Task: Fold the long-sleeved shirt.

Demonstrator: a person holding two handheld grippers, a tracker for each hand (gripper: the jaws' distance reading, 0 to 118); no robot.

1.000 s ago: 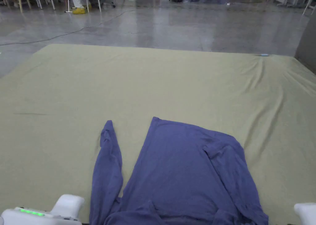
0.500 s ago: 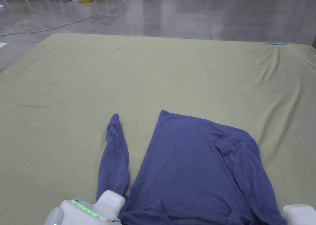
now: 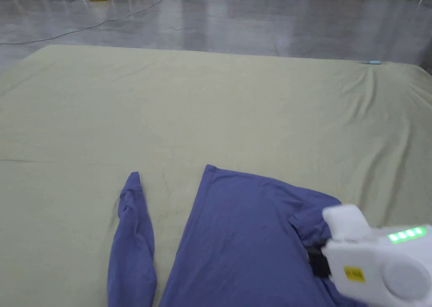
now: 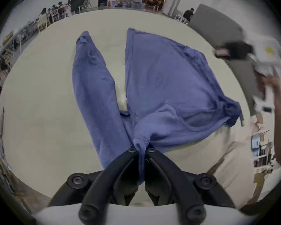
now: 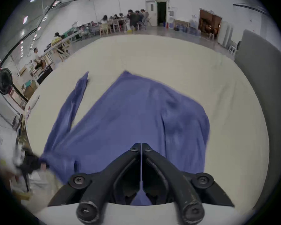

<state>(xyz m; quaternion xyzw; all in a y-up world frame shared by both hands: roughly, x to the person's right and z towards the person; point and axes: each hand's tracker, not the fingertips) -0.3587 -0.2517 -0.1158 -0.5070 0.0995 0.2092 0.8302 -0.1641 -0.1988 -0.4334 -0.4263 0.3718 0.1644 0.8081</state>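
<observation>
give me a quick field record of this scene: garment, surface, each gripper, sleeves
garment: blue long-sleeved shirt, body spread out, near edge lifted
surface: pale green sheet on the floor
left gripper: jaws shut on a bunched bit of the shirt's near edge
right gripper: jaws shut on a thin fold of the shirt
left sleeve: lies apart from the body, cuff pointing away
right sleeve: folded over the body
fold stage: early, judging by the free left sleeve

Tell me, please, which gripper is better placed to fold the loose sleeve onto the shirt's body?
Probably the left gripper: it pinches the shirt at the shoulder where the loose sleeve starts; the right gripper is on the far side.
</observation>
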